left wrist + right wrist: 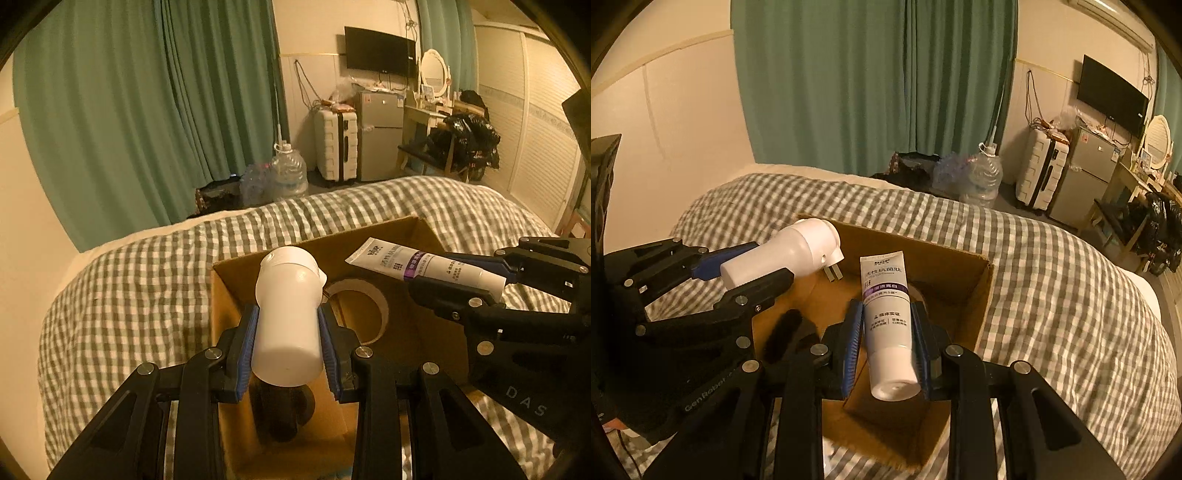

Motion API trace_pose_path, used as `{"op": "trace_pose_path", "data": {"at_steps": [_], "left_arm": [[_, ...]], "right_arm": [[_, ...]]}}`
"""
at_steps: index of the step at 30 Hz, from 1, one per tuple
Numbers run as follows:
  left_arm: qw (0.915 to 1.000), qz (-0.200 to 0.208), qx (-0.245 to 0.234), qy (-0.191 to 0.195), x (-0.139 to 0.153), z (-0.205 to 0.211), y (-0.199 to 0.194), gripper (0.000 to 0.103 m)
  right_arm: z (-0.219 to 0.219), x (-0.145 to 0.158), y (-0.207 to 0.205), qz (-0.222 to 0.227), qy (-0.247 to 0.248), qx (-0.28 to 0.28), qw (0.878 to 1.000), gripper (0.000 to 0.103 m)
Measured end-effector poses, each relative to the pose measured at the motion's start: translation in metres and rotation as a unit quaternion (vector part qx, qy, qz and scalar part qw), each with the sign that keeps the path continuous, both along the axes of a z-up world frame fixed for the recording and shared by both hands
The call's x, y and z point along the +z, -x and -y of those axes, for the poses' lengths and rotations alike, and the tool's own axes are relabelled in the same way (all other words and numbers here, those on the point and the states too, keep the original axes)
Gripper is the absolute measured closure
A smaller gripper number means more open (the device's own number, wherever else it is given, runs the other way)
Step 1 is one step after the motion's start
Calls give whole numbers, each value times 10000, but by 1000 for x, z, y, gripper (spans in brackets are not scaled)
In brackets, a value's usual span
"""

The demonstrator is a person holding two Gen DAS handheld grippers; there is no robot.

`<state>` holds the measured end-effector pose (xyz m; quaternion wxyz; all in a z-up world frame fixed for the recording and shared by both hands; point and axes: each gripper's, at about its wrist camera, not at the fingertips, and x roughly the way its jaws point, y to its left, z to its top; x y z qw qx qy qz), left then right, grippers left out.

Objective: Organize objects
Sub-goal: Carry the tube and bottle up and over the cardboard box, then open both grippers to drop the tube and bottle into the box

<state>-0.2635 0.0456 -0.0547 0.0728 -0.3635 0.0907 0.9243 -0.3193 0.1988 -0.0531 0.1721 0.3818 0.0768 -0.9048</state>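
left gripper (288,347) clamps one white plug-in device (286,317) | right gripper (886,350) clamps one tube (888,321) | one cardboard box (424,229)

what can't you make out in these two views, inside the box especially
- Dark object in the cardboard box, left wrist view: the held white plug-in device covers it, so its identity is unclear.
- Tape roll, right wrist view: almost wholly hidden behind the toothpaste tube.
- Box floor nearest the cameras: blocked by both grippers.
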Motion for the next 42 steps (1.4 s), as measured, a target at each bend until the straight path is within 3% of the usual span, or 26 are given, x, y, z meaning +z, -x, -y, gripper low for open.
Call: {"op": "trace_pose_path", "data": {"at_steps": [5, 14, 22, 23, 24, 25, 27, 32, 37, 42], "left_arm": [[9999, 160, 2, 19, -19, -5, 24, 71], [9992, 365, -140, -10, -39, -8, 34, 71], [9989, 398, -228, -129, -35, -5, 24, 68], [9990, 374, -236, -116, -32, -5, 21, 62], [9991, 331, -235, -80, -29, -6, 17, 47], [9994, 262, -228, -33, -23, -7, 12, 40], [9997, 91, -205, -14, -12, -5, 0, 27], [9997, -167, -173, -15, 17, -3, -29, 15], [9988, -451, -175, -7, 50, 7, -66, 11], [9976, -686, 4, -59, 80, 23, -101, 5]], "right_arm": [[3, -18, 19, 43, -59, -69, 9999, 78], [3, -39, 30, 144, -167, -131, 9997, 78], [3, -26, 22, 21, 66, -91, 9999, 75], [1, -22, 21, -17, 92, -110, 9999, 66], [-1, -17, 19, -57, 137, -136, 9998, 60], [-3, -10, 16, -115, 196, -179, 9996, 48], [-8, 3, 7, -253, 289, -275, 9989, 43], [-19, 42, -22, -482, 492, -404, 9968, 27], [-27, 84, -60, -703, 475, -563, 9948, 25], [-28, 122, -105, -939, 476, -546, 9929, 15]]}}
